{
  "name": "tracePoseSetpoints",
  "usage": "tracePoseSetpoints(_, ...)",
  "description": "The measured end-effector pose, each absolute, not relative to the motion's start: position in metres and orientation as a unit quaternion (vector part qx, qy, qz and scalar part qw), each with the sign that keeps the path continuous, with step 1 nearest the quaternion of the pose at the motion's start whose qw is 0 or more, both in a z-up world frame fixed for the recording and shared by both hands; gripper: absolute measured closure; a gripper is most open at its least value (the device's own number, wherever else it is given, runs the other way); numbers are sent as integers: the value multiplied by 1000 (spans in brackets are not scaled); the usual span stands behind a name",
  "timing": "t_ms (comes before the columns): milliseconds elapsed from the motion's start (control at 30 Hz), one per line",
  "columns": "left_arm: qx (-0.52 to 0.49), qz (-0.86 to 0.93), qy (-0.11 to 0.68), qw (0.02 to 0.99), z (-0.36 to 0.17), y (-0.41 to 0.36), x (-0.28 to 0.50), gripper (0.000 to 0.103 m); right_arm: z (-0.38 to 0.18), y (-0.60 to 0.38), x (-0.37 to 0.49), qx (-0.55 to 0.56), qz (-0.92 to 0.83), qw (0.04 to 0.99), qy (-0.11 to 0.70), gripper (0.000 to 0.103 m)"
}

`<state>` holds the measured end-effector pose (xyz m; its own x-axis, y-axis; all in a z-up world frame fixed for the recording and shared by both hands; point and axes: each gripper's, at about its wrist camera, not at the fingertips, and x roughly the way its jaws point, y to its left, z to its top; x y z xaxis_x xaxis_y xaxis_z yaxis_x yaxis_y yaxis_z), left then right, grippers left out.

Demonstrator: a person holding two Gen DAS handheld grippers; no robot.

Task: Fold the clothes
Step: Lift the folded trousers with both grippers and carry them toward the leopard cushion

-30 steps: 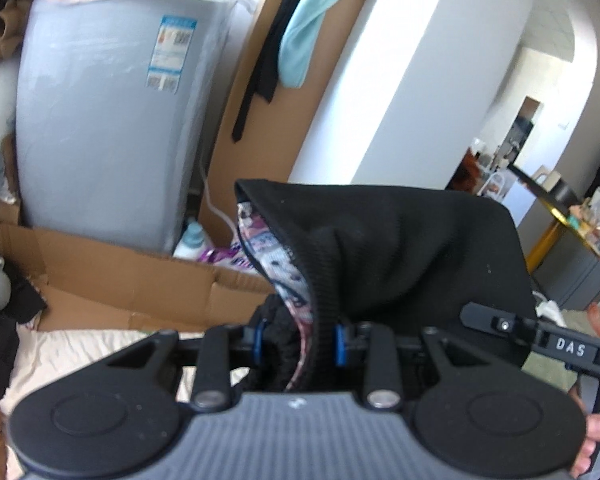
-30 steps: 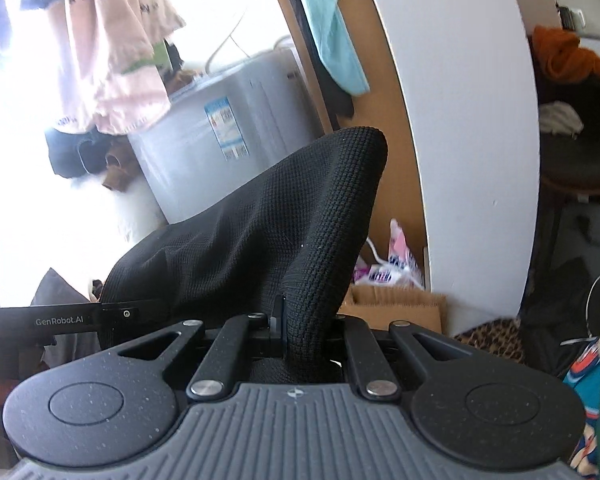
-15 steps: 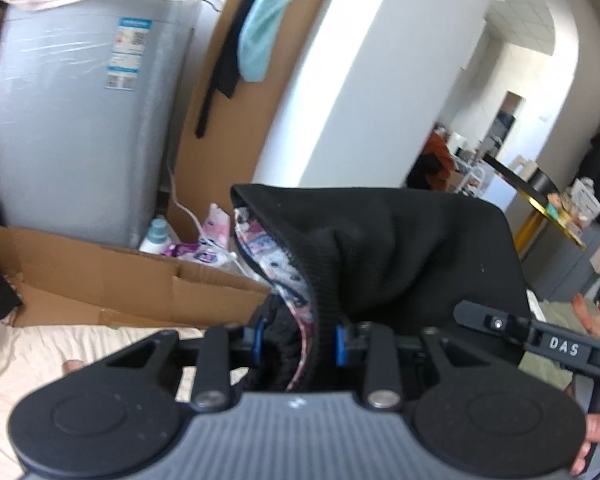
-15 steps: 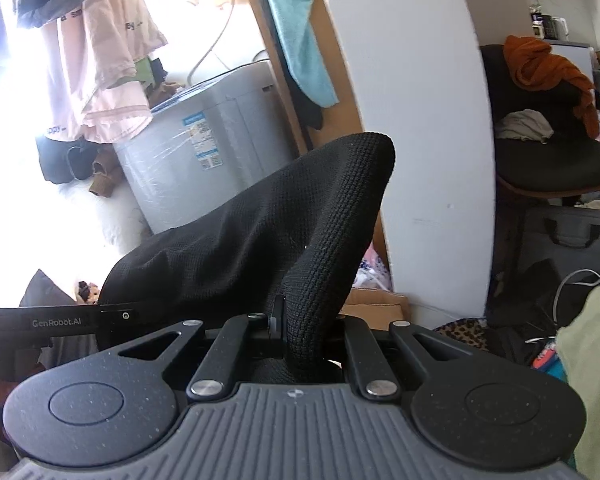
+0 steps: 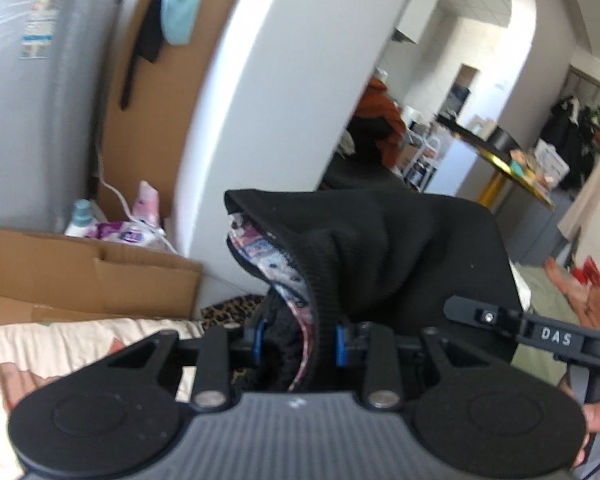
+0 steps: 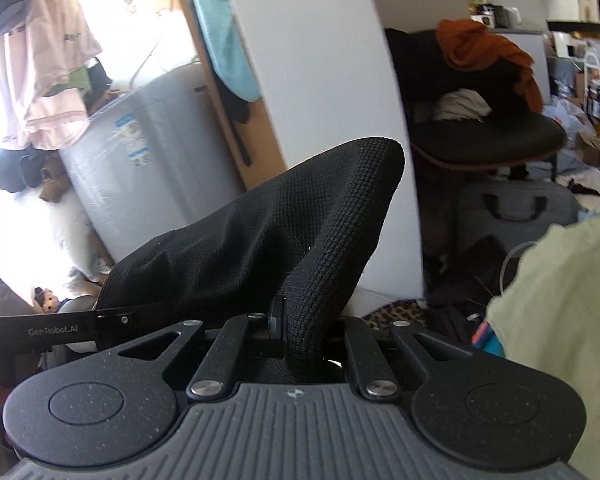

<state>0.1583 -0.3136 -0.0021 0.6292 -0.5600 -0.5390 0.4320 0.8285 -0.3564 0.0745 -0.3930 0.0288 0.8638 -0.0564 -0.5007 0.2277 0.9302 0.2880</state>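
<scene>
A black knit garment with a pink patterned lining hangs stretched between both grippers. My left gripper is shut on a thick bunch of its edge, held between the blue pads. In the right wrist view the same black garment rises as a fold out of my right gripper, which is shut tight on it. The other gripper's black bar crosses each view at the side, and fingers of a hand show at the left wrist view's right edge.
A white pillar stands straight ahead, with a grey washing machine and flattened cardboard to its left. A cream bed sheet lies below. A pale green cloth lies at right; a chair piled with clothes stands behind.
Both grippers have swung to the right and sunk with the garment still held. The washing machine slid to the left of each view and the pillar now fills the middle.
</scene>
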Motion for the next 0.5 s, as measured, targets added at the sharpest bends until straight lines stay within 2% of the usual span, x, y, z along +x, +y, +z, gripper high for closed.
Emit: tracePoseSetpoints(500, -129, -300, 337, 883, -95, -350, 179, 70, -55, -444, 78, 170, -108, 947, 250, 96)
